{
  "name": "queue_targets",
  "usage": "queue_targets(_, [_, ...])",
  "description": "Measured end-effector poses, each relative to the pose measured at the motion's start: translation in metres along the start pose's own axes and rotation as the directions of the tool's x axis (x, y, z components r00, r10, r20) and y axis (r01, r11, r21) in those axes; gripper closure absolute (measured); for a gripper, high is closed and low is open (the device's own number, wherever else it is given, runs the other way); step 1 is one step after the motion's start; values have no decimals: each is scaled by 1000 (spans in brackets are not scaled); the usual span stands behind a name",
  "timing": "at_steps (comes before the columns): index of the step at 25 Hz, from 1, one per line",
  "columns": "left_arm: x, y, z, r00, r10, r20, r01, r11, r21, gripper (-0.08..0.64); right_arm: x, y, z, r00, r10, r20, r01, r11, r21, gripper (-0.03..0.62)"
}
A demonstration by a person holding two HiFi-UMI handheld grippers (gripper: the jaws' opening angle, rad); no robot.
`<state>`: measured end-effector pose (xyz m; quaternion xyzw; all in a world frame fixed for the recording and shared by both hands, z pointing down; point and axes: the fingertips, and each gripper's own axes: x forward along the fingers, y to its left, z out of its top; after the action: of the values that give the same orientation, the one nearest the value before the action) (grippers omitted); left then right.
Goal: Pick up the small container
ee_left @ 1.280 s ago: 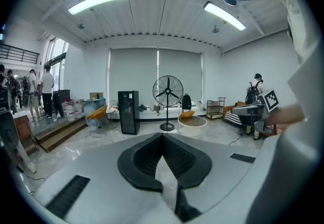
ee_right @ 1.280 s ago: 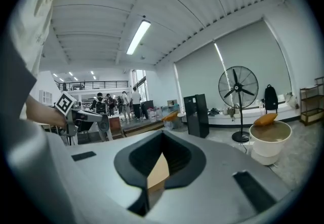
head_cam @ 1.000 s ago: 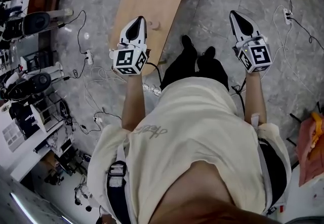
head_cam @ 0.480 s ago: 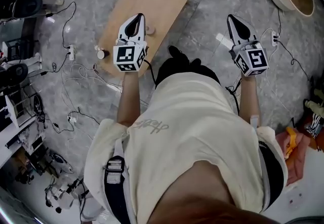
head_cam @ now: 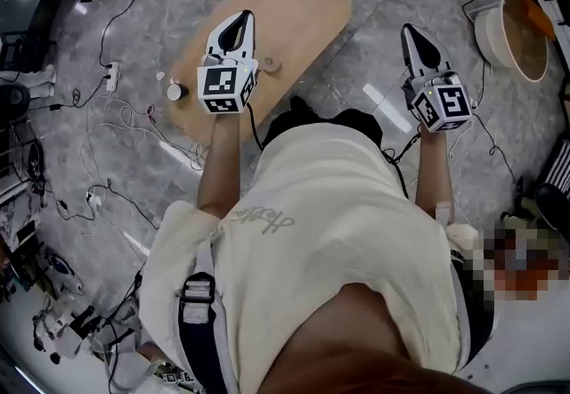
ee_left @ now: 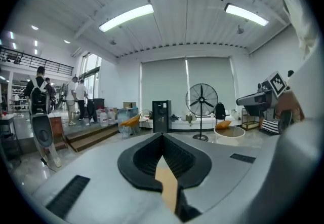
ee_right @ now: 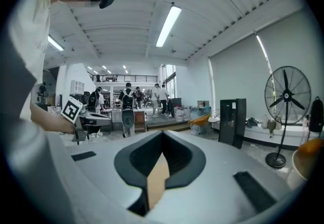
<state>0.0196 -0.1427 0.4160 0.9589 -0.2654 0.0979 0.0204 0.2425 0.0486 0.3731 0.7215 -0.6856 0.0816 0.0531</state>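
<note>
Two grippers are hovering with jaws pressed together on nothing: left gripper (head_cam: 237,27) over the wooden table (head_cam: 294,0), right gripper (head_cam: 415,37) over the floor. Small container (head_cam: 175,91) is sitting at the table's left rim, too tiny to detail. Another small object (head_cam: 272,65) is peeking out beside the left gripper, unidentifiable.

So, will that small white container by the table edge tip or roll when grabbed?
Probably light: the small container looks tiny beside the left tongs. It looks round, so it may roll if toppled. Near the table edge, a nudge could drop it.
</note>
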Motion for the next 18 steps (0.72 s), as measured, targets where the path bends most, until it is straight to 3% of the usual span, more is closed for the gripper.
queue_targets(3, [-12, 34, -1, 997, 72, 22, -71, 996, -59, 555, 42, 21, 1, 998, 68, -13, -68, 998, -9, 592])
queue_targets(7, [-32, 83, -44, 987, 159, -15, -159, 982, -97, 557, 108, 66, -20, 978, 199, -64, -202, 978, -46, 592])
queue_targets(9, [-42, 108, -56, 980, 197, -22, -198, 966, -163, 555, 136, 89, -21, 964, 255, -76, -261, 963, -68, 592])
queue_targets(12, [-57, 127, -59, 963, 268, -18, -265, 937, -226, 555, 164, 111, -25, 935, 339, -102, -347, 936, -68, 592])
queue_targets(18, [-77, 144, -62, 906, 418, -64, -422, 887, -187, 555, 203, 136, -36, 852, 503, -146, -516, 854, -66, 592])
